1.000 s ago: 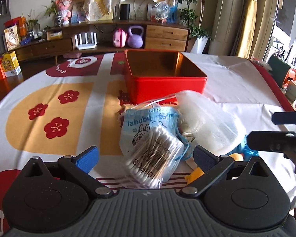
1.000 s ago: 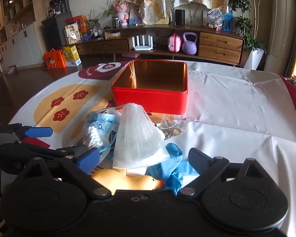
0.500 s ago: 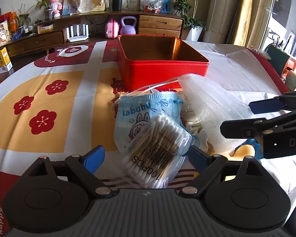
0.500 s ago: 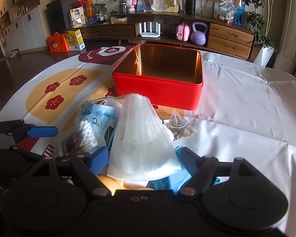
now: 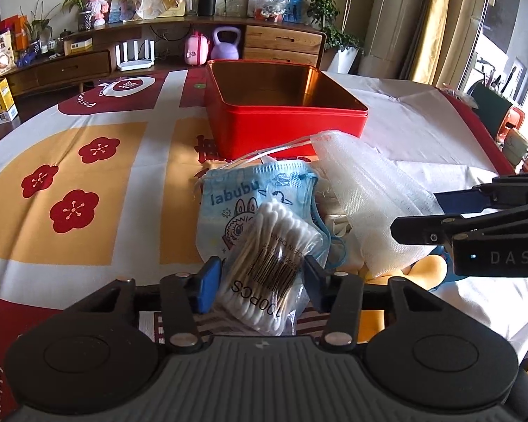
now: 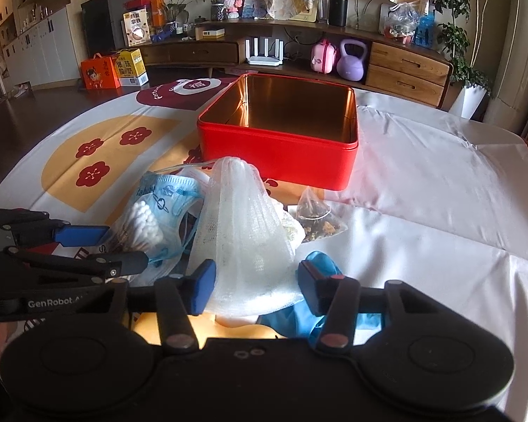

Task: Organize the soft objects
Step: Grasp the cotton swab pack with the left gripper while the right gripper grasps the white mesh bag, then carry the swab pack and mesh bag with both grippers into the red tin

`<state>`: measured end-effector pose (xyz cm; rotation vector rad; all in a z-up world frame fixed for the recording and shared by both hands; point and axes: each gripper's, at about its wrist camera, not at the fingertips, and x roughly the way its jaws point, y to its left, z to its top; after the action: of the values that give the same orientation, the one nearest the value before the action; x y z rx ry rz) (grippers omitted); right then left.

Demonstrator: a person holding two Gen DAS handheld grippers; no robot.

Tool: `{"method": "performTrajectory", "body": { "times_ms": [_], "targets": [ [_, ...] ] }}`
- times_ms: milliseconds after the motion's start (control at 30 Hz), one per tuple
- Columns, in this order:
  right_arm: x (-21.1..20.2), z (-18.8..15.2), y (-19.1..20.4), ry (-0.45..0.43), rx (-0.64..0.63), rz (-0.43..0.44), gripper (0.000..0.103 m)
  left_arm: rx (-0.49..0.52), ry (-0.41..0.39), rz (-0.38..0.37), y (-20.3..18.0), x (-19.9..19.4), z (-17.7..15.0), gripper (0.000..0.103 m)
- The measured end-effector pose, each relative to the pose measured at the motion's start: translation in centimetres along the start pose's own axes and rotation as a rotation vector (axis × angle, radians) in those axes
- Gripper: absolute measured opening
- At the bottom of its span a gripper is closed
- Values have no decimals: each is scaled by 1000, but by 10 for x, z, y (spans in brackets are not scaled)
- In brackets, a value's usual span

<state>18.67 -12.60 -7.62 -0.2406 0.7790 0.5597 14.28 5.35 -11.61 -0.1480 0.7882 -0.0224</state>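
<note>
Tin is sitting empty on the counter; just before it, my right hand-held gripper is closing on the mesh bag, my left hand-held gripper on the cotton swab pack, both ready for lifting in.

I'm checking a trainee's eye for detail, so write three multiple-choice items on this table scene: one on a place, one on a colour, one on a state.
1. Where does the teabag lie?
A. inside the tin
B. on the cloth in front of the tin
C. on the shelf

2. What colour is the tin outside?
A. red
B. green
C. white

3. What sits between the left gripper pads?
A. nothing
B. a kettlebell
C. the cotton swab pack

Answers:
1 B, it rests on the white cloth near the tin's front wall.
2 A, its walls are red.
3 C, the pads press the pack's sides.
</note>
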Motion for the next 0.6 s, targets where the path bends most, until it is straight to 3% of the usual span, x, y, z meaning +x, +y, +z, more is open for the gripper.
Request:
{"method": "performTrajectory", "body": {
  "times_ms": [200, 600],
  "targets": [
    [-11, -1, 0, -34, 12, 5, 23, -28, -1, -1, 4, -5, 2, 40],
    [-39, -3, -8, -102, 68, 32, 19, -81, -36, -10, 11, -30, 7, 38]
  ]
}}
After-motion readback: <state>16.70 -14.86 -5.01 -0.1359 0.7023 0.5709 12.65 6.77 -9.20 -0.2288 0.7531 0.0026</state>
